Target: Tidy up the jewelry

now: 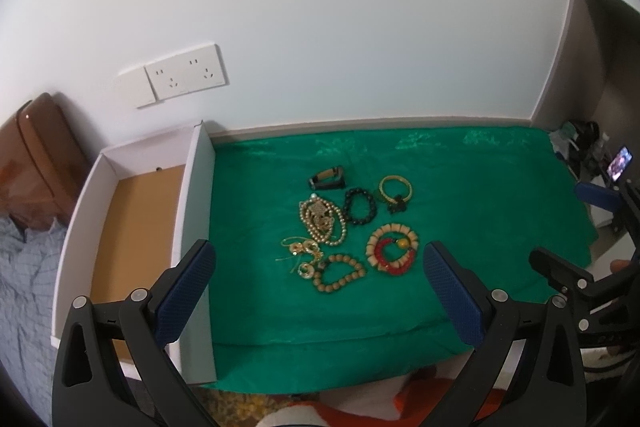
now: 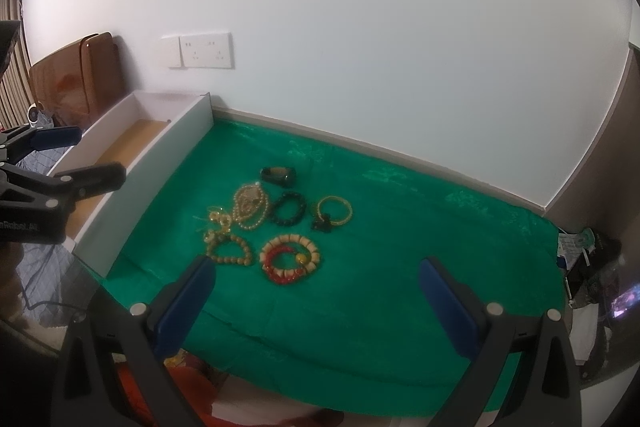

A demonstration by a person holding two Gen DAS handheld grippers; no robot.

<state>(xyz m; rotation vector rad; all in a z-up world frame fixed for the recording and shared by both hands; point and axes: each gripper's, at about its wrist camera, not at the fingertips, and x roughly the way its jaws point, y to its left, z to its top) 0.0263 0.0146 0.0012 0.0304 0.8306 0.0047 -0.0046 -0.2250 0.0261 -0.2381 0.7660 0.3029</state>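
Several pieces of jewelry lie grouped on a green cloth [image 1: 460,187]: a pearl necklace [image 1: 320,221], a black bead bracelet [image 1: 359,207], a gold bangle [image 1: 395,189], a red and cream bracelet [image 1: 393,247], a wooden bead bracelet [image 1: 340,273], gold earrings [image 1: 302,251] and a dark clip [image 1: 328,179]. My left gripper [image 1: 318,291] is open and empty, above the cloth's near edge. My right gripper [image 2: 316,301] is open and empty, near the red and cream bracelet [image 2: 290,259]. A white box [image 1: 132,211] with a brown floor stands left of the cloth.
The white box [image 2: 160,155] sits against a white wall with a socket plate [image 1: 186,77]. A brown headboard [image 1: 32,155] is at far left. Clutter and a lit phone screen [image 1: 620,163] lie beyond the cloth's right edge.
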